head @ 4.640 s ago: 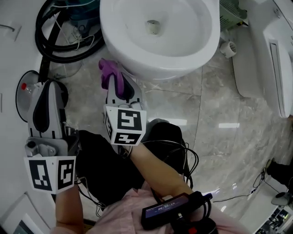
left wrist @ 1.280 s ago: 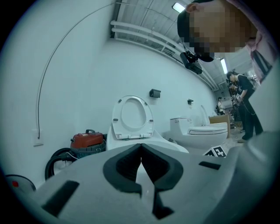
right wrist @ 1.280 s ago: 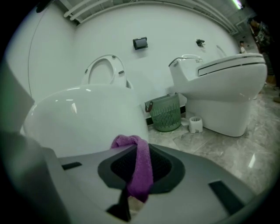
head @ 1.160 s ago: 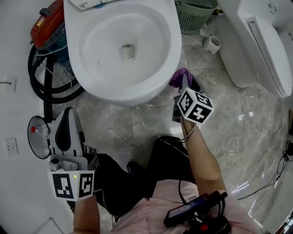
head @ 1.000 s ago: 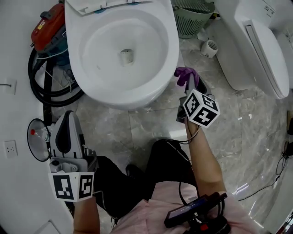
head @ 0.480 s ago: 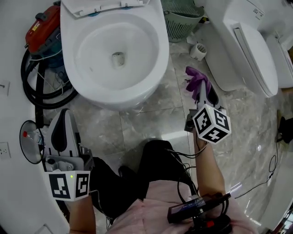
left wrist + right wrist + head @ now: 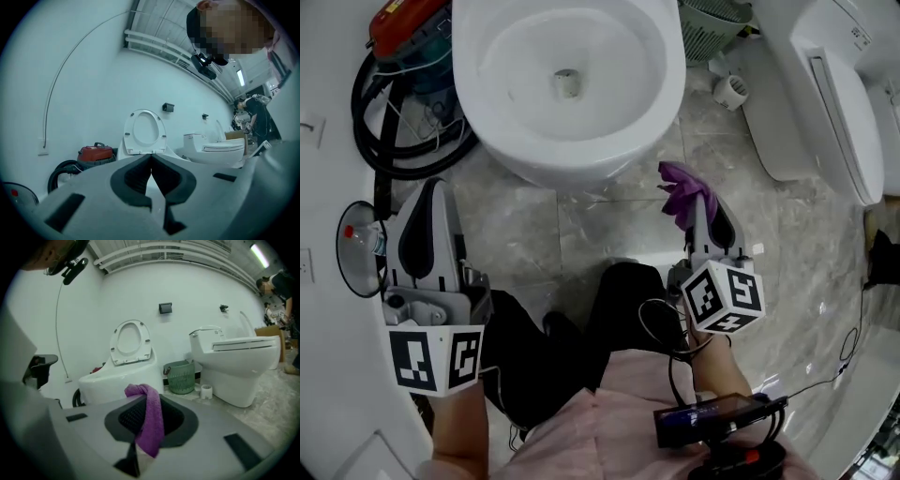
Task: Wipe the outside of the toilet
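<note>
The white toilet (image 7: 572, 84) stands at the top of the head view with its seat raised; it also shows as the toilet (image 7: 123, 369) and the toilet (image 7: 143, 136) in the gripper views. My right gripper (image 7: 692, 192) is shut on a purple cloth (image 7: 681, 192), held over the floor to the right of the bowl and apart from it. The cloth (image 7: 149, 420) hangs out of the shut jaws. My left gripper (image 7: 434, 192) is shut with nothing in it, low at the left, clear of the bowl.
A red vacuum (image 7: 411, 19) with a black hose (image 7: 394, 131) lies left of the toilet. A green basket (image 7: 712, 23) and a small white holder (image 7: 731, 91) stand right of it. A second white toilet (image 7: 834, 103) is at the right. My legs fill the lower middle.
The right gripper with the purple cloth has swung from the bowl's front-left round to its right side, then drawn back from it. The left gripper has stayed shut and low at the left.
</note>
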`<action>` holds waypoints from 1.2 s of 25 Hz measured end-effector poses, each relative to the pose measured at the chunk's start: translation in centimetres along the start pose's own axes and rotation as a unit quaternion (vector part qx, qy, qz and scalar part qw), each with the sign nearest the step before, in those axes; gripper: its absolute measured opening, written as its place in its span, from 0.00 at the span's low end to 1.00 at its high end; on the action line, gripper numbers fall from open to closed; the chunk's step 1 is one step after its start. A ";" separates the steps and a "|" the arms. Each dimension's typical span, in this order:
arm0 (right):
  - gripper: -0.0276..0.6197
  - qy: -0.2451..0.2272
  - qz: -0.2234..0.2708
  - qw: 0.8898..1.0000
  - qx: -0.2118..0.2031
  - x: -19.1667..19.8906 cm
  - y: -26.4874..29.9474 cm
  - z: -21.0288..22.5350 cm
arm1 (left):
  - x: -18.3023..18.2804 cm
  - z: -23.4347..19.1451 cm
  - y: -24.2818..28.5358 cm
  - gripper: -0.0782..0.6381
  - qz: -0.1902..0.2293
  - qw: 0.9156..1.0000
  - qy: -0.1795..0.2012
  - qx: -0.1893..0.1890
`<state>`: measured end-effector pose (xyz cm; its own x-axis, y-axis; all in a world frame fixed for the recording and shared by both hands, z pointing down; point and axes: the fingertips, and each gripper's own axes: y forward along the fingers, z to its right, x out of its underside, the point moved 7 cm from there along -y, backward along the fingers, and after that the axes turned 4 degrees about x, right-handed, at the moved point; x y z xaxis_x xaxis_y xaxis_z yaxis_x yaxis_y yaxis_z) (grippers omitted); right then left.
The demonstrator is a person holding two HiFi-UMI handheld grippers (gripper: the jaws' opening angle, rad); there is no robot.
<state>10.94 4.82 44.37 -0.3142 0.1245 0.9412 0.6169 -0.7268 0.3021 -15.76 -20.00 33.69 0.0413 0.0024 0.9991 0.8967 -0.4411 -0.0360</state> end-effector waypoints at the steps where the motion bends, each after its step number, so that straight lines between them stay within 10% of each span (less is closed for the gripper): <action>1: 0.14 -0.002 -0.009 1.000 -0.016 0.8 -0.5 -1.0 | 0.1 0.0 -0.2 0.12 -0.001 1.000 0.000 -0.001; 14: 0.14 -0.069 -0.053 0.961 -0.262 10.2 1.1 -19.2 | 0.8 -1.5 -3.1 0.12 -0.012 1.000 0.004 -0.029; 30: 0.14 0.016 -0.105 0.975 -0.194 18.9 9.5 -24.6 | 1.5 -4.5 -6.6 0.12 -0.039 0.997 0.020 -0.069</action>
<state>-6.88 -16.32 61.32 -0.4301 0.2822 0.8576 0.2189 -0.8889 0.4023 -23.58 -21.13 35.56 -0.0467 0.0061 0.9989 0.8277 -0.5596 0.0421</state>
